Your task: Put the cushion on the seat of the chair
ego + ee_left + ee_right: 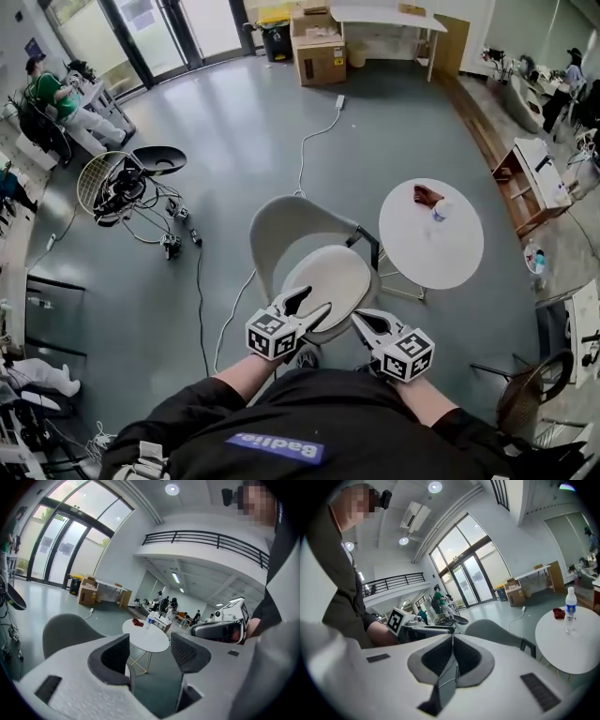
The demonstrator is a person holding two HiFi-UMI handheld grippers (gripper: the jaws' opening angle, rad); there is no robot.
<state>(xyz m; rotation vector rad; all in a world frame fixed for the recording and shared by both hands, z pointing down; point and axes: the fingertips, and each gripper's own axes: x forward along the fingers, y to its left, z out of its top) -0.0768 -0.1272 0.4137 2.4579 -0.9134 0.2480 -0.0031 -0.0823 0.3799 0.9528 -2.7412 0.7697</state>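
At the near left, the left tongs [316, 300] stand spread with nothing between them, their tips over the near-left edge of the cushion [330, 279]; contact cannot be confirmed. The cushion, pale and roughly oval with no marked long axis, lies flat on the seat of the grey chair [286, 220], directly ahead of both tongs, with the chair back on the far side. The right tongs [359, 321], at the cushion's near-right edge, are pressed together and empty. The left tongs are marginally nearer. Judgement: placement appears complete, and any further move would only be a small adjustment. Further right, the round white surface [450, 258] carries a red item [427, 195] and a plastic bottle [439, 212], its contents not determinable.
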